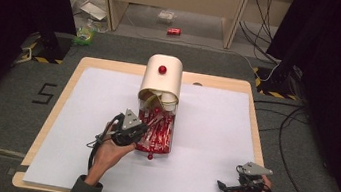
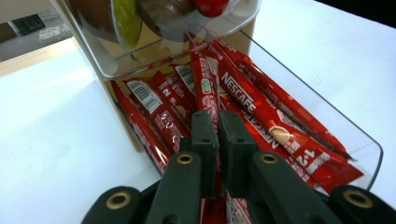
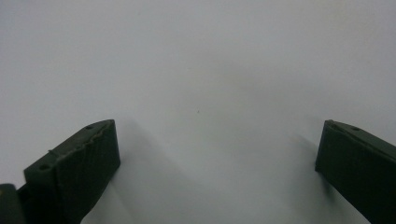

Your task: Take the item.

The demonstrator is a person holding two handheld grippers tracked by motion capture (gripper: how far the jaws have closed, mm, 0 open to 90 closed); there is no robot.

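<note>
A cream dispenser box (image 1: 161, 80) with a red knob stands at the table's middle. Its clear drawer (image 2: 322, 109) is pulled out toward me and holds several red Nescafe coffee sticks (image 1: 157, 133). My left gripper (image 2: 218, 119) reaches into the drawer from the left, jaws pressed together on one red coffee stick (image 2: 204, 81) that runs up from between the pads. In the high view this left gripper (image 1: 146, 124) sits at the drawer's left side. My right gripper (image 1: 224, 188) rests near the front right of the table. In its own view the right gripper (image 3: 217, 140) stands open, with bare white surface between the jaws.
A white sheet (image 1: 214, 132) covers the wooden table (image 1: 76, 70). The drawer's small red knob (image 1: 150, 156) points at the front edge. Cables (image 1: 288, 143) lie on the floor to the right, and a red can (image 1: 173, 31) lies on the floor beyond the table.
</note>
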